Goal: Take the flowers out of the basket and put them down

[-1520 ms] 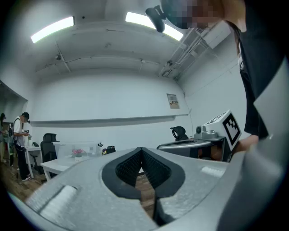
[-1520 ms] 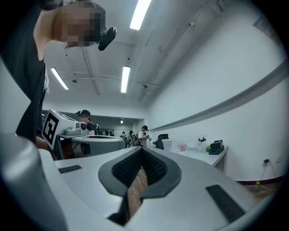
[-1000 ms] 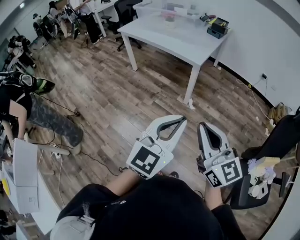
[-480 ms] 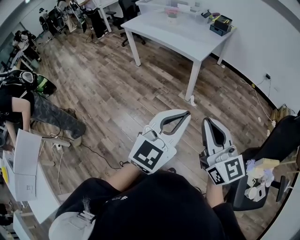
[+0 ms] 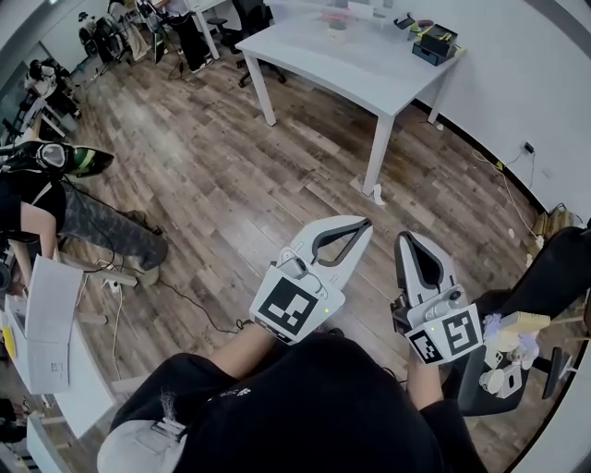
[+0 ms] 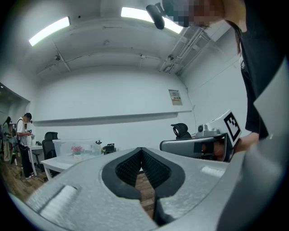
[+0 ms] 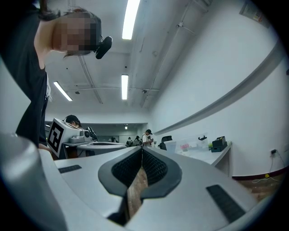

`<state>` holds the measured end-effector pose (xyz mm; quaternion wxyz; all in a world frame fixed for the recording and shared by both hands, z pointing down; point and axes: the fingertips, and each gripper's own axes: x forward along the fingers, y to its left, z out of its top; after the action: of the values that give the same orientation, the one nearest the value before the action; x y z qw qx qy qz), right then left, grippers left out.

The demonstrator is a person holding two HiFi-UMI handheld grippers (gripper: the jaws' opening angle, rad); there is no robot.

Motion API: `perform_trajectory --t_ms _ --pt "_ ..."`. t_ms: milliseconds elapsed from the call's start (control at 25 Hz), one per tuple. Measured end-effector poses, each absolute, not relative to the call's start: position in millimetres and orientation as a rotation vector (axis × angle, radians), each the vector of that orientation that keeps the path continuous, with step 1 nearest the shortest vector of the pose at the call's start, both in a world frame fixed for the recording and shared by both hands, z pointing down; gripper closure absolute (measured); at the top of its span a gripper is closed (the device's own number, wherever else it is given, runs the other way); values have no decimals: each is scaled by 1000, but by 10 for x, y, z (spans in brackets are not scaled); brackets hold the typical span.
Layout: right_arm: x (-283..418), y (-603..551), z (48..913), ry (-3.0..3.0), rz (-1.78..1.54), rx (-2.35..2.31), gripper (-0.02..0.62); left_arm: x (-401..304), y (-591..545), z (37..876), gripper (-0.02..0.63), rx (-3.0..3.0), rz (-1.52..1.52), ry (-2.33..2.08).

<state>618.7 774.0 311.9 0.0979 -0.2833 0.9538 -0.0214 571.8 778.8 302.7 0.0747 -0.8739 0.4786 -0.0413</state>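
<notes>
Pink flowers (image 5: 334, 18) stand far off on a white table (image 5: 360, 65), too small for me to make out the basket. They also show as a pink spot (image 6: 77, 149) in the left gripper view and as another (image 7: 184, 146) in the right gripper view. My left gripper (image 5: 367, 222) is held in front of the body over the wooden floor, shut and empty. My right gripper (image 5: 406, 237) is beside it, also shut with nothing in it. Both point toward the table, well short of it.
A clear bin (image 6: 67, 146) and a black box (image 5: 434, 42) sit on the table near the flowers. A seated person (image 5: 55, 203) is at the left, and a black office chair (image 5: 554, 277) at the right. Cables (image 5: 185, 300) lie on the floor.
The head view has shifted a little, so the table sits higher in the frame. Both grippers stay shut and side by side, almost unmoved.
</notes>
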Motion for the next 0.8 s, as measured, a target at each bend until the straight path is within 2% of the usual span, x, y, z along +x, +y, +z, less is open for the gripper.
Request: perform_trajectory --t_ms 800 --pt "5704 6626 3012 2776 -54 -1001 583 5270 6595 2922 617 -2712 -54 1266"
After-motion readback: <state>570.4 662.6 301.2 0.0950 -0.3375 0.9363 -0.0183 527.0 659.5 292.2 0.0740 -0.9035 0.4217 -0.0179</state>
